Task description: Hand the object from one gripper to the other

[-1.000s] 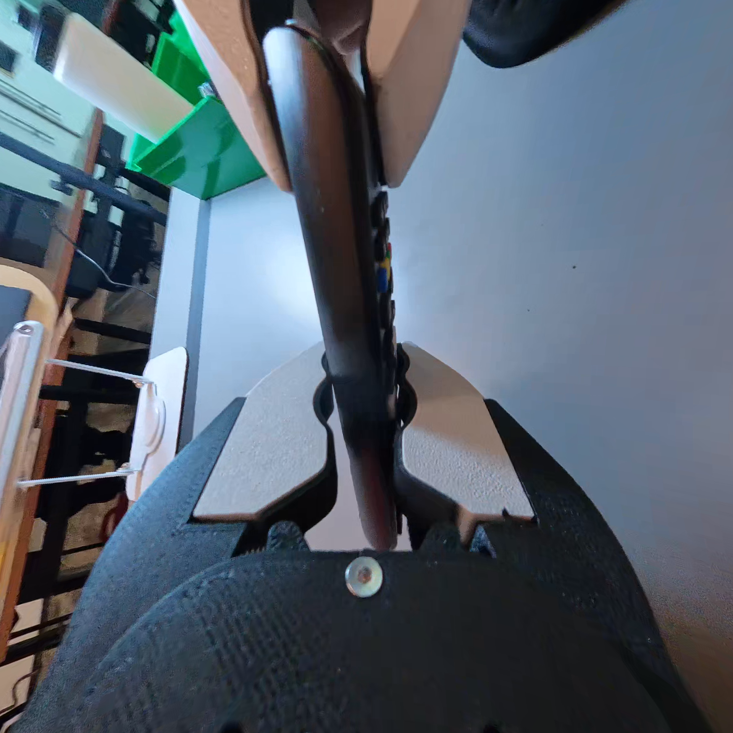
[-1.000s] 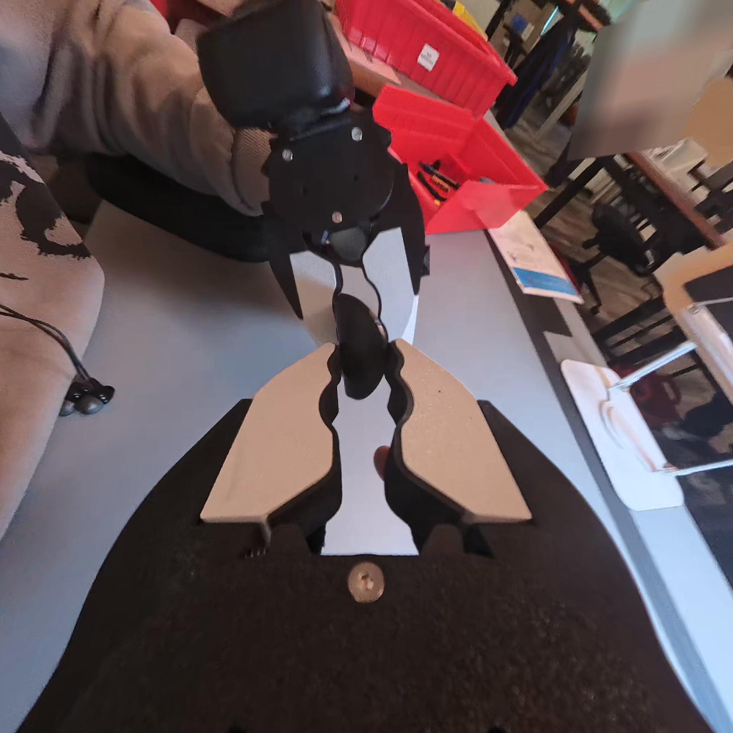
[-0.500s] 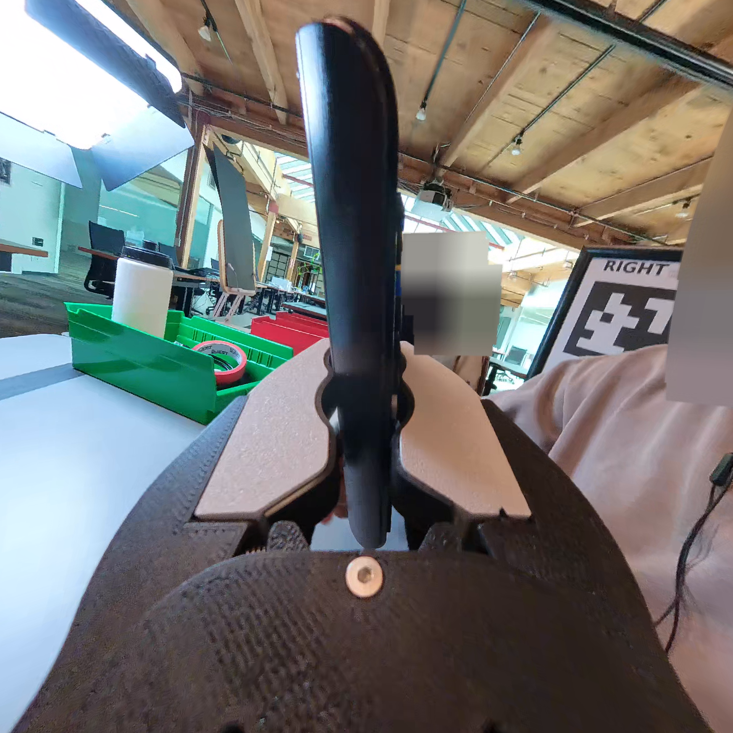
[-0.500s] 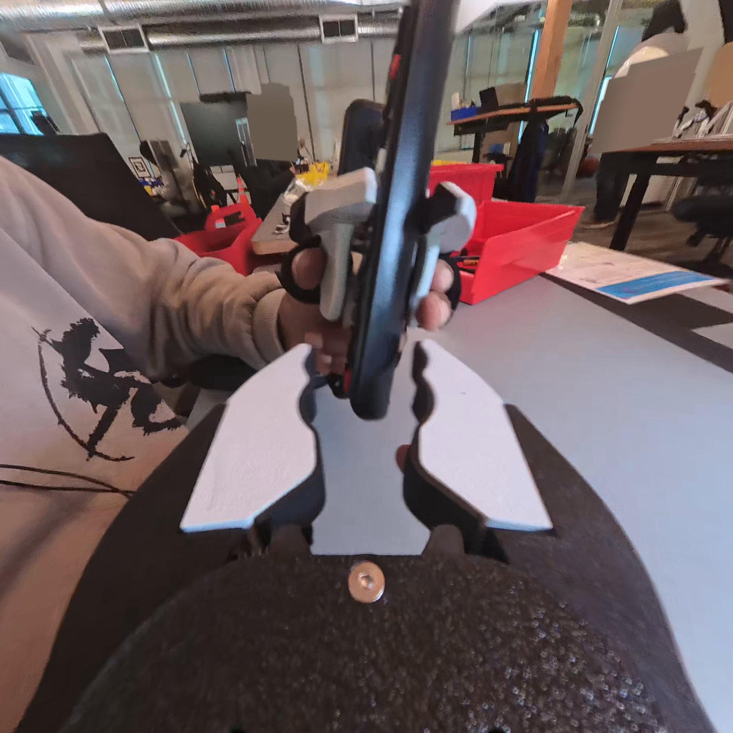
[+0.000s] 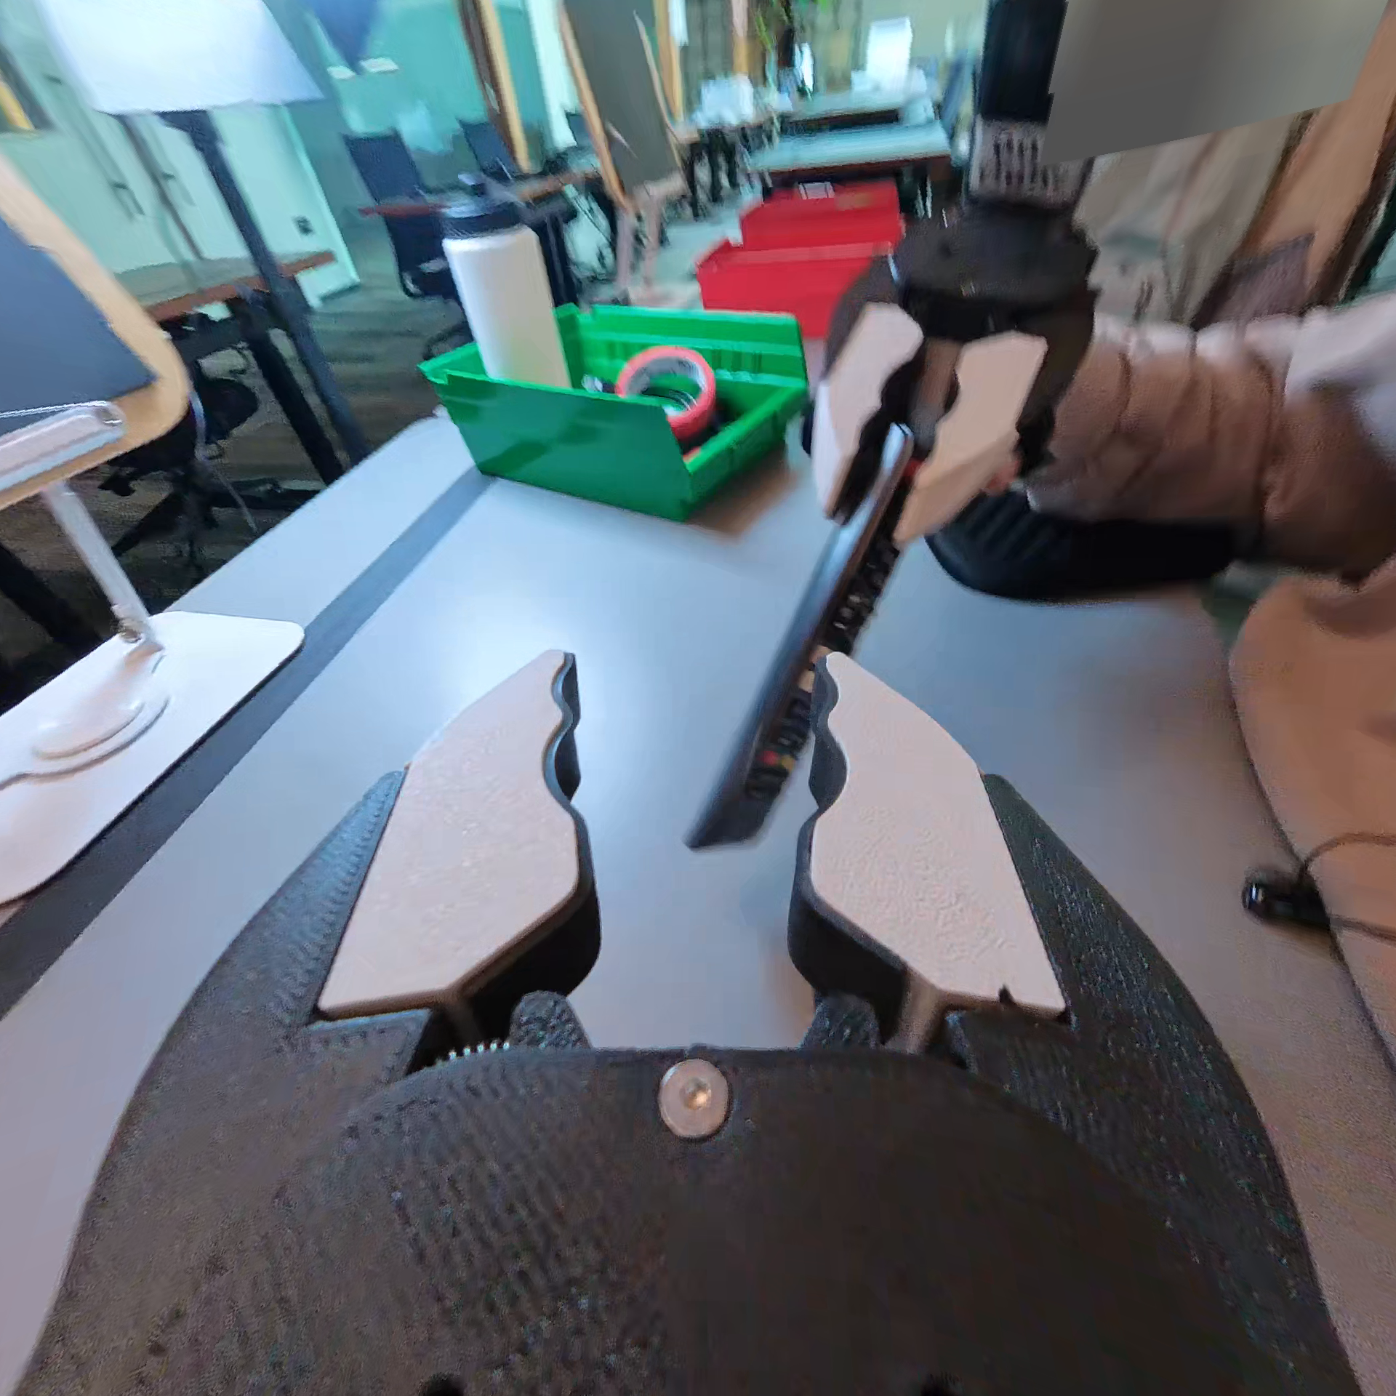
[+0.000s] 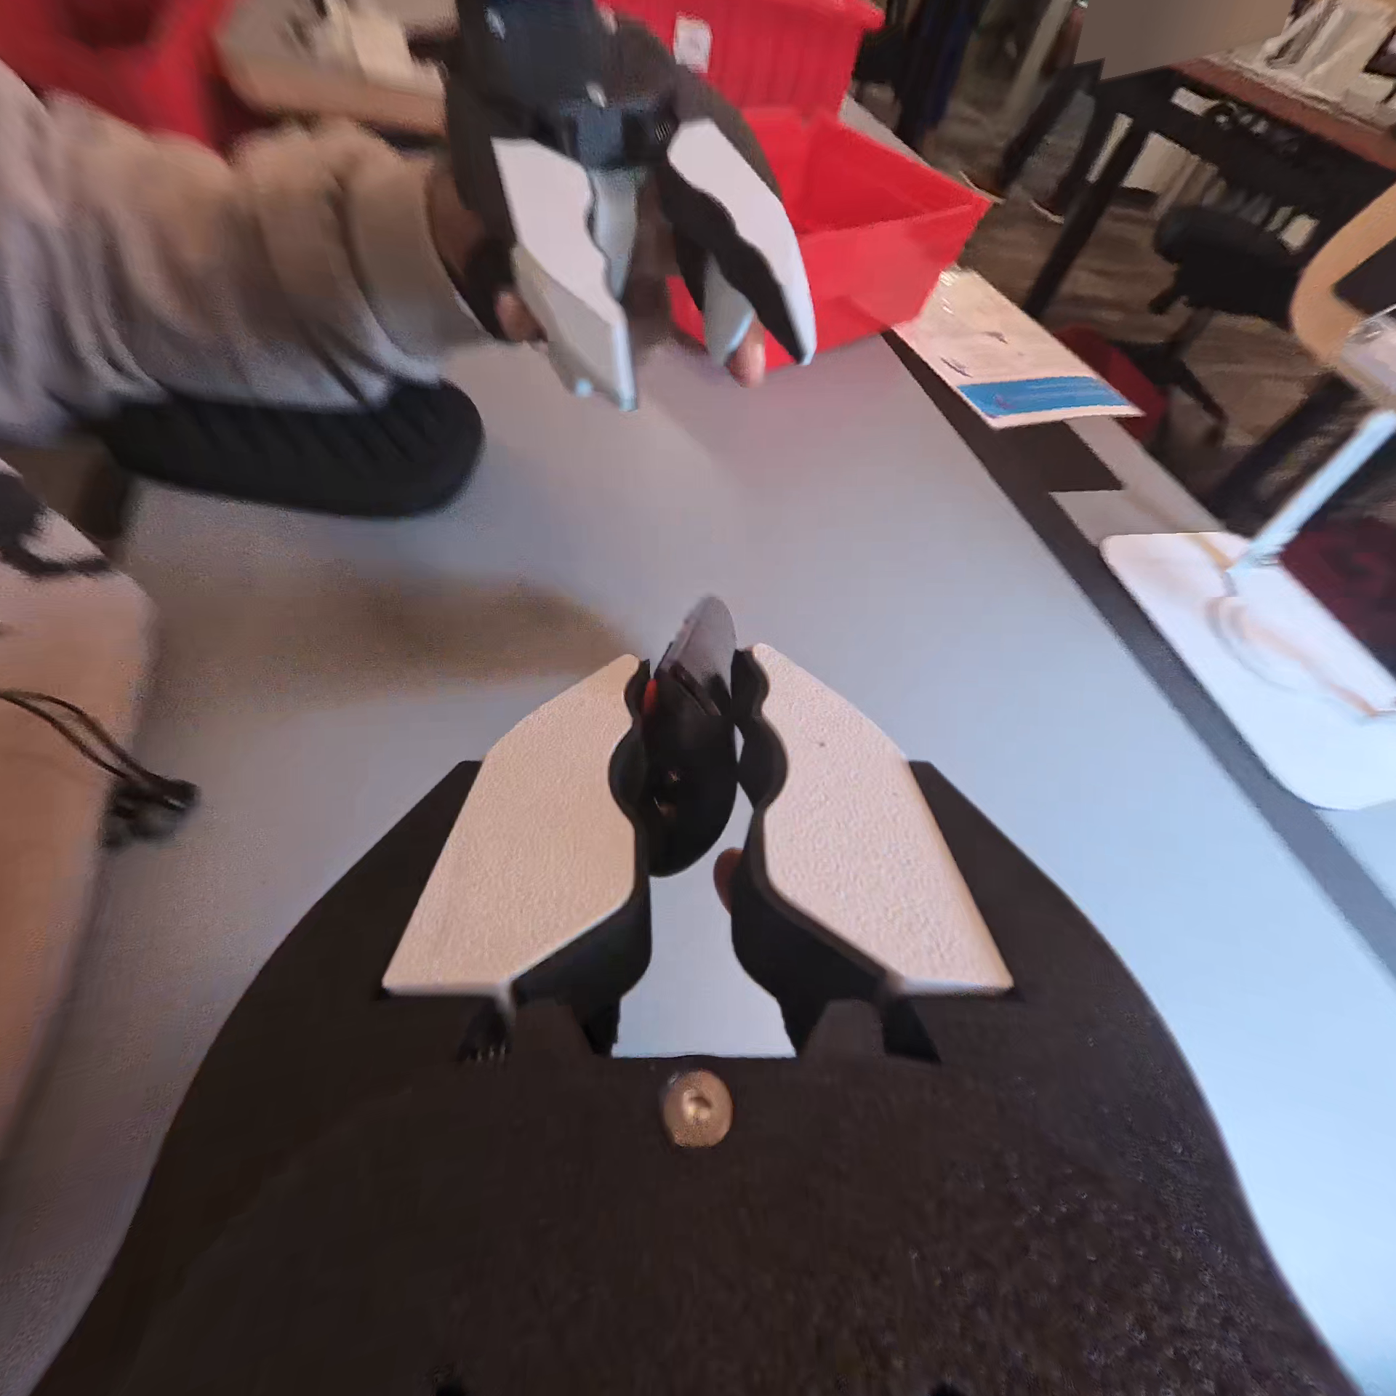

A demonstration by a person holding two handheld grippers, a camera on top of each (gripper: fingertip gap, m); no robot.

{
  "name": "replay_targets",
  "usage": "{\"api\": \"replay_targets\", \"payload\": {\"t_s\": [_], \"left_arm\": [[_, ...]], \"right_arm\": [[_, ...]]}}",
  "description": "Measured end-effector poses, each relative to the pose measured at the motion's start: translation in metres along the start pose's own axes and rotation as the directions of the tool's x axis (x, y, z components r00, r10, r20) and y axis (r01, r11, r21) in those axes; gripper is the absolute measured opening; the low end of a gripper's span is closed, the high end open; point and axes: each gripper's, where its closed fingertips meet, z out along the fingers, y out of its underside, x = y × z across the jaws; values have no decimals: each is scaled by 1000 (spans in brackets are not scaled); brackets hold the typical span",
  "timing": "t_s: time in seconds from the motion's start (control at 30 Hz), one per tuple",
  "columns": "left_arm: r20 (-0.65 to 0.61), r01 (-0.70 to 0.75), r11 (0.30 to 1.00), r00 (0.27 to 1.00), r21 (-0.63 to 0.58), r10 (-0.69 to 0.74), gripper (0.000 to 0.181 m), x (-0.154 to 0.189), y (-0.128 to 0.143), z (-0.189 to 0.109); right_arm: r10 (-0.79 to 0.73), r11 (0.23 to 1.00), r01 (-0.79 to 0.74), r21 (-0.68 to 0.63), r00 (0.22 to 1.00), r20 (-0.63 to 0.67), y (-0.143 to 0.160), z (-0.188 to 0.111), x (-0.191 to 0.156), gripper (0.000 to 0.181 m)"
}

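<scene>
While the right claw (image 6: 691, 665) clamps one end of the remote (image 5: 823, 642) to carry it, the left claw (image 5: 695, 665) stands released, apart above the counter (image 5: 642, 589).

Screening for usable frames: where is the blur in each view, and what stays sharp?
Left wrist view: the left tongs are crisp; the remote, the right tongs holding it and the green bin are smeared. Right wrist view: the right tongs are fairly sharp; the open left tongs and sleeve are blurred.
</scene>
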Motion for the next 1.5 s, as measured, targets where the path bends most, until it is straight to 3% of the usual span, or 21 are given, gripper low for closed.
{"api": "replay_targets", "payload": {"t_s": [0.07, 0.2, 0.23, 0.3, 0.37, 0.43, 0.53, 0.6, 0.7, 0.8, 0.87, 0.93, 1.0, 1.13, 1.2, 1.3, 1.33, 1.4, 1.5], "left_arm": [[-67, -105, 989, 993, -100, 98, 61, 24, 13, 16], [-148, -284, 921, 956, -268, 253, 61, 57, 46, 52], [-152, -325, 900, 944, -291, 292, 57, 60, 51, 58], [-136, -396, 857, 918, -329, 372, 27, 59, 56, 66], [-161, -394, 863, 919, -315, 360, 26, 63, 53, 67], [-146, -316, 921, 946, -230, 288, 24, 62, 38, 63], [-165, -18, 1000, 986, -20, 14, 24, 53, 2, 47], [-214, 197, 970, 963, 146, -163, 24, 42, -24, 33], [-335, 471, 834, 865, 288, -373, 24, 30, -47, 17], [-432, 659, 685, 740, 311, -516, 24, 24, -47, 18], [-521, 761, 574, 636, 301, -570, 24, 25, -46, 19], [-556, 816, 504, 568, 284, -607, 24, 25, -41, 25], [-540, 811, 511, 576, 285, -613, 24, 24, -37, 30], [-407, 763, 594, 642, 254, -650, 24, 11, -24, 30], [-305, 759, 599, 651, 254, -695, 31, -2, -10, 30], [-317, 820, 515, 572, 251, -756, 46, -7, -5, 31], [-319, 829, 497, 558, 255, -767, 50, -7, -4, 33], [-299, 829, 485, 555, 279, -776, 59, -7, -4, 38], [-242, 817, 484, 562, 314, -791, 59, -7, -2, 48]], "right_arm": [[-100, 993, 97, -63, 994, -44, 7, 5, -2, 20], [-201, 978, 201, -56, 980, 8, -1, 15, -25, 20], [-234, 971, 234, -49, 972, 17, -3, 16, -31, 20], [-273, 961, 275, -39, 961, 34, -6, 17, -41, 20], [-303, 952, 303, 45, 953, -5, -17, 15, -44, 22], [-233, 945, 244, 218, 970, -76, -43, 0, -35, 43], [-9, 918, 31, 396, 998, -57, -64, -28, -10, 54], [93, 908, -70, 414, 995, -36, -57, -31, 5, 54], [263, 885, -287, 365, 958, 116, -39, -12, 5, 55], [384, 838, -476, 266, 861, 332, -31, 15, -25, 61], [425, 829, -517, 213, 830, 361, -26, 31, -38, 58], [436, 828, -524, 200, 825, 359, -24, 40, -46, 36], [448, 838, -515, 179, 837, 314, -18, 44, -43, 32], [467, 847, -494, 198, 868, 170, -6, 37, -11, 24], [399, 896, -394, 206, 917, 15, 1, 33, 8, 24], [148, 987, -121, 103, 941, -306, 12, 24, 36, 23], [-12, 1000, 13, -2, 905, -426, 17, 21, 46, 24], [-316, 948, 225, -227, 765, -561, 24, 17, 59, 24], [-693, 720, 500, -482, 475, -543, 20, 25, 54, 24]]}}
